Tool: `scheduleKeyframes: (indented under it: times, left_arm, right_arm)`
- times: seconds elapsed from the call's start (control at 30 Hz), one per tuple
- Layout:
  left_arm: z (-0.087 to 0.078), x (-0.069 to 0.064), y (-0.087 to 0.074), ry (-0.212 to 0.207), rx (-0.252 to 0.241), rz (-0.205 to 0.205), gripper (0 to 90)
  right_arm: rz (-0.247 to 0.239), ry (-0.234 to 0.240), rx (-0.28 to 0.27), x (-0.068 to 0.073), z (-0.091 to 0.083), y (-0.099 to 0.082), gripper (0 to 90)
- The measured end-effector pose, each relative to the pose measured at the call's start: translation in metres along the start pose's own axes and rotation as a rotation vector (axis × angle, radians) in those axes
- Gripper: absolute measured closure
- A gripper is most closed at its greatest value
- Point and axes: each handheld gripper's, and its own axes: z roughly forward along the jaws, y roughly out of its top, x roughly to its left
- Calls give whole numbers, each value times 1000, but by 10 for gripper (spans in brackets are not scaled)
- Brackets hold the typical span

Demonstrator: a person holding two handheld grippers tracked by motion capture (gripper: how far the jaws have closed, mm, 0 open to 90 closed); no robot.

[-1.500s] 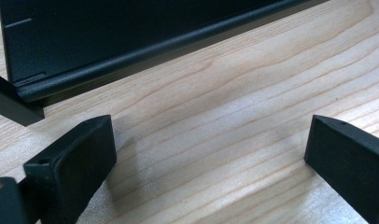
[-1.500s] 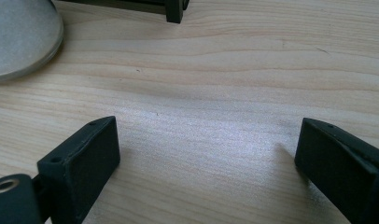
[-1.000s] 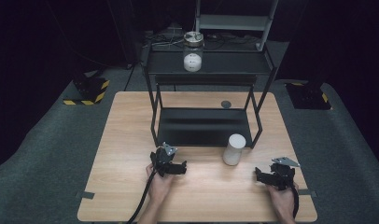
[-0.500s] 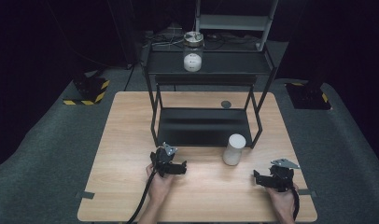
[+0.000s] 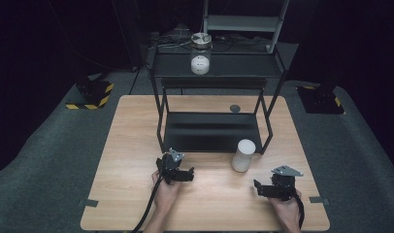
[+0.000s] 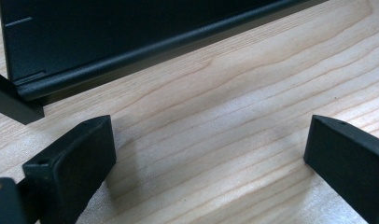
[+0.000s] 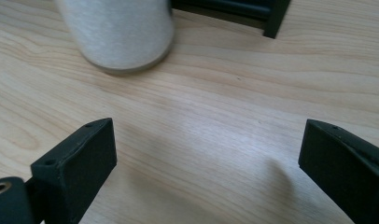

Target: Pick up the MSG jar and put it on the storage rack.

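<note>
A white cylinder (image 5: 243,154) stands upright on the wooden table (image 5: 137,145), just in front of the black two-level rack (image 5: 212,131). My right gripper (image 5: 276,187) rests low near the table's front right, a short way nearer and to the right of the cylinder. Its jaws stand wide open over bare wood in the right gripper view (image 7: 208,149), with the cylinder (image 7: 120,32) ahead at upper left. My left gripper (image 5: 175,170) sits before the rack's front left leg, also open (image 6: 211,149), facing the rack's bottom shelf (image 6: 131,32). A glass jar (image 5: 201,53) with white contents stands on the rack's top shelf.
A small dark disc (image 5: 235,108) lies on the table behind the rack. The rack's front right leg (image 7: 276,18) stands just right of the cylinder. Yellow-black striped bases (image 5: 90,94) sit on the grey floor to the left. A cable trails from the left gripper off the front edge.
My right gripper has slid slightly left and nearer the front edge. The left gripper, cylinder and jar have stayed put.
</note>
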Motion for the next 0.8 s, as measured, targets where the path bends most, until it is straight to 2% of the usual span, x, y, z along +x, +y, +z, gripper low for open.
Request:
scheduleKeyframes:
  times: [0.4,0.8]
  left_arm:
    - [0,0,0,1,0,-1,20]
    - [0,0,0,1,0,-1,20]
  right_arm:
    - [-13,51,-8,6,8,6,41]
    - [-3,87,-32,10,15,11,52]
